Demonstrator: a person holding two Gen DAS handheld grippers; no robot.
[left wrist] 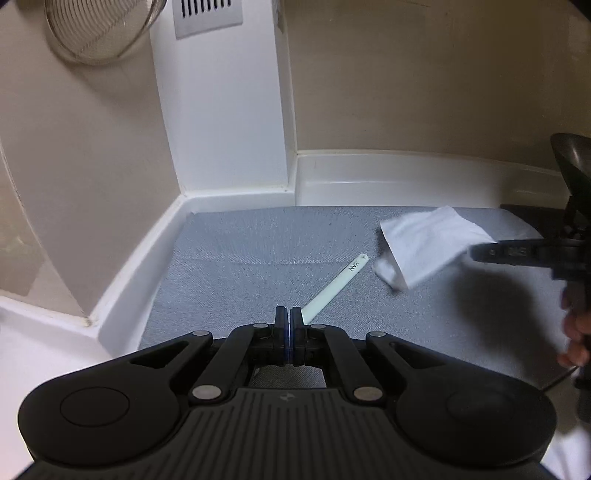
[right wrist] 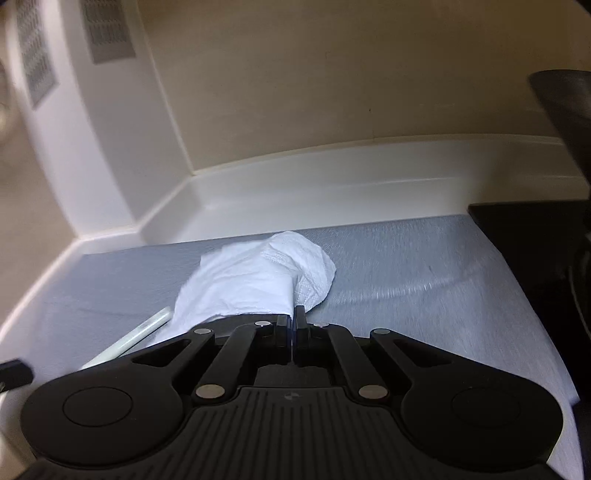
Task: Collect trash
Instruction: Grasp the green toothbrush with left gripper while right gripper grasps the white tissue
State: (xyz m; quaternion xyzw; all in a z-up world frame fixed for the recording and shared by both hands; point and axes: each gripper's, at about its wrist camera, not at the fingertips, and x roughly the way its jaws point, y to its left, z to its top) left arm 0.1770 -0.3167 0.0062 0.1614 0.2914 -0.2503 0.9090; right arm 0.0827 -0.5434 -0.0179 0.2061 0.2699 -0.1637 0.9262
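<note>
On the grey-blue bench (left wrist: 240, 266) near the wall corner, the left gripper (left wrist: 290, 314) has its fingers clenched on the near end of a stiff white strip (left wrist: 334, 286) printed "NVR". The right gripper (right wrist: 294, 314) pinches the edge of a white tissue (right wrist: 255, 277), which looks soft, light and easily torn, so any corner serves as a hold.

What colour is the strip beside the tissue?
The strip is white with small black lettering, clearest in the left wrist view.

One white tissue (left wrist: 428, 243), one white plastic strip (left wrist: 334, 286), one wire basket (left wrist: 99, 33), two tongs.
</note>
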